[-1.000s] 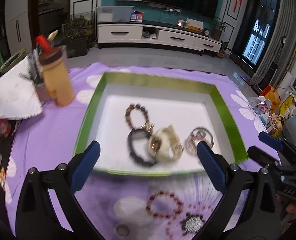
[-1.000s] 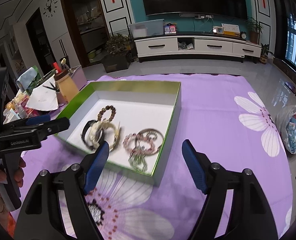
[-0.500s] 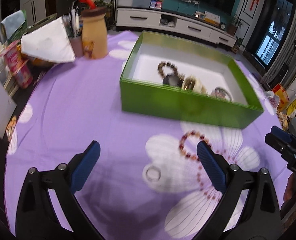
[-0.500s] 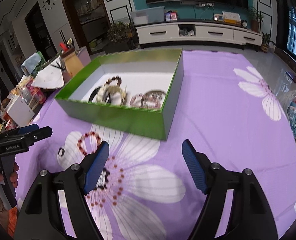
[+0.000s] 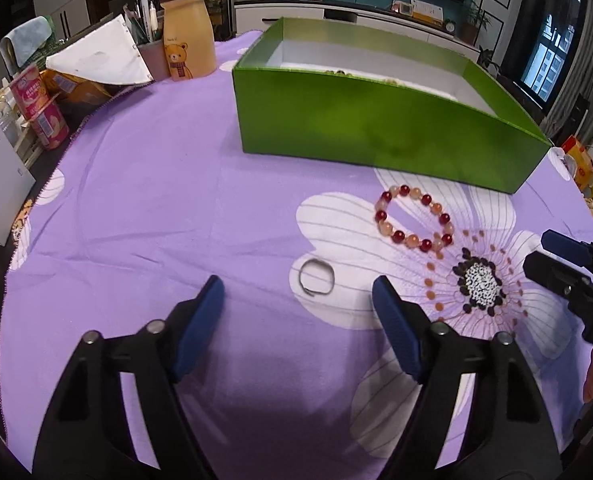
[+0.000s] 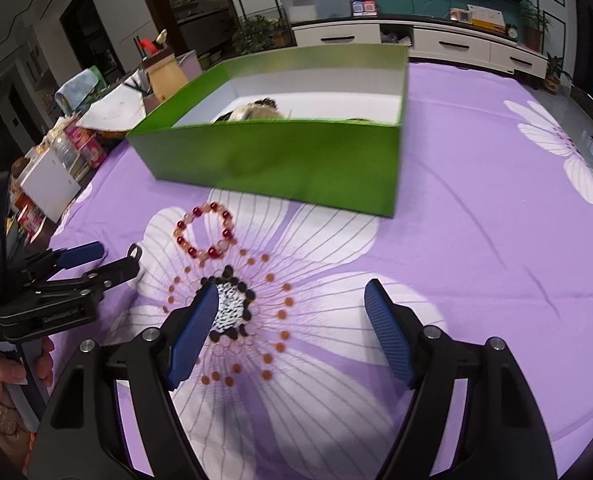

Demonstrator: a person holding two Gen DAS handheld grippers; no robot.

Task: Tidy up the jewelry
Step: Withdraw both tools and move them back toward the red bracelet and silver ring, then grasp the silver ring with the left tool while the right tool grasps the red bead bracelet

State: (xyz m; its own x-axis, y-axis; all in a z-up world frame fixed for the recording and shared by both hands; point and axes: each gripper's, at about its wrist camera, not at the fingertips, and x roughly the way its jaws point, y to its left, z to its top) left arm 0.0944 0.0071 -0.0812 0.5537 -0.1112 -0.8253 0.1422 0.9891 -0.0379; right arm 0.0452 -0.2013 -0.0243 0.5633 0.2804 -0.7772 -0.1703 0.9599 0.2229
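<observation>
The left gripper (image 5: pixel 296 298), a black claw with blue ribbed pads, hung over the purple flowered tablecloth (image 5: pixel 156 200) with its jaws apart. They had just been closing a little, but they held nothing and touched nothing. A thin silver metal ring (image 5: pixel 316 277) lay flat on the cloth just ahead of the gap between the two pads, on a white petal of the printed flower.

A bracelet of red and pale orange round beads (image 5: pixel 414 219) lay on the same cloth, a little further away and to the right of the ring, near the front wall of the green cardboard box with white inside (image 5: pixel 376 132). In the right wrist view, some jewelry was partly visible over the near wall of the box, but it was too hidden to name.

The right gripper (image 6: pixel 290 308), of the same make, was also open and empty. It stood above the dark dotted centre of the printed flower (image 6: pixel 230 304), and its left pad covered a part of that centre. The bracelet lay beyond it, not touched.
</observation>
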